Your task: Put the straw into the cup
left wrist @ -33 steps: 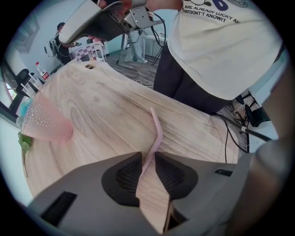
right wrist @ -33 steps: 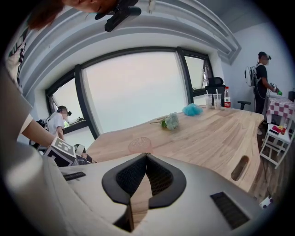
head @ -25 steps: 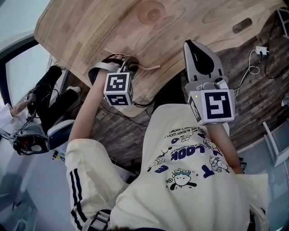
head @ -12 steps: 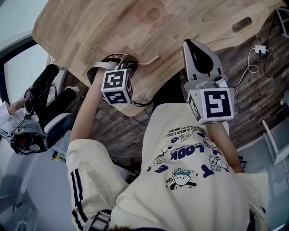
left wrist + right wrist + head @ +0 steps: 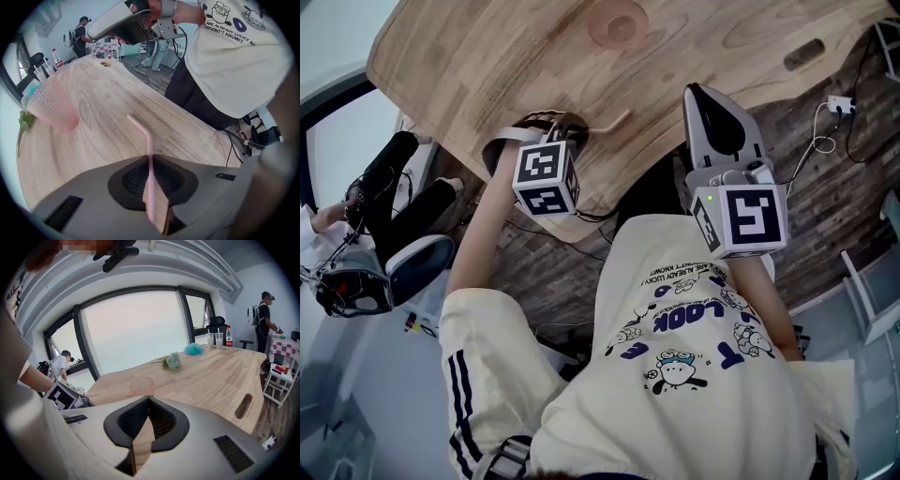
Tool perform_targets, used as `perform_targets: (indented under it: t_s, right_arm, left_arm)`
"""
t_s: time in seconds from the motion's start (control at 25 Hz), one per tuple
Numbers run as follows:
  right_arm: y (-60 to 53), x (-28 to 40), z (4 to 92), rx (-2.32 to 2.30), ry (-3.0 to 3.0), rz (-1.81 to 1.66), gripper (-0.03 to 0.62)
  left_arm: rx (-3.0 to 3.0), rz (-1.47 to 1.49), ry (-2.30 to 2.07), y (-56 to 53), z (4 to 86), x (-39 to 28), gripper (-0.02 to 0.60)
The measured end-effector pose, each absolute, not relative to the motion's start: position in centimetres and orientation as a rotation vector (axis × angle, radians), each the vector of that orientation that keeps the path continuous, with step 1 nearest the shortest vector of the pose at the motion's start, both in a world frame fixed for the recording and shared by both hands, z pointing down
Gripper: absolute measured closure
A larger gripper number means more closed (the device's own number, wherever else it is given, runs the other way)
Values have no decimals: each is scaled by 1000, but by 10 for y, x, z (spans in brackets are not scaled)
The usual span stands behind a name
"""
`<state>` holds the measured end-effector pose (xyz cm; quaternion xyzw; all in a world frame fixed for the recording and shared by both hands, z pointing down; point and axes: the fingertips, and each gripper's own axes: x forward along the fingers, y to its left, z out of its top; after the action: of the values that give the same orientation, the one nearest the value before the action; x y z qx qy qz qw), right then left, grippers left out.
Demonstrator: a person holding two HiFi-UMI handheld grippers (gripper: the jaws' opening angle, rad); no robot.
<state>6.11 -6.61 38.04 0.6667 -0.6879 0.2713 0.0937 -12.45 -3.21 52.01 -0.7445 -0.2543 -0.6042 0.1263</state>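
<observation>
A thin pink bendy straw (image 5: 149, 154) runs up between the jaws of my left gripper (image 5: 150, 158). The jaws have just been closing and now pinch the straw, its bent end standing out over the wooden table (image 5: 108, 93). In the head view the straw (image 5: 611, 121) pokes out to the right of the left gripper (image 5: 551, 128) near the table's front edge. The dimpled pink cup (image 5: 51, 107) stands upright further in, also seen as the cup (image 5: 619, 26) and the cup (image 5: 142, 384). My right gripper (image 5: 149, 397) hovers shut and empty beside the table; the right gripper (image 5: 705, 101) is apart from the straw.
A green and a blue fluffy thing (image 5: 173, 360) lie far across the table, with a bottle (image 5: 228, 338) beyond. The tabletop has an oblong slot (image 5: 804, 53). Cables (image 5: 825, 141) trail on the floor at right; another person (image 5: 403, 187) sits at left.
The straw's free end has swung from lying flat toward the right to angling further onto the table. The left gripper rolled a little over it. The right gripper stayed put.
</observation>
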Motion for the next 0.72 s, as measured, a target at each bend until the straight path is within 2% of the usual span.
perform_targets:
  t_s: [0.72]
  right_arm:
    - [-77, 64, 364, 1938, -2113, 756, 595]
  left_arm:
    - [-2558, -1753, -373, -55, 481, -104, 518]
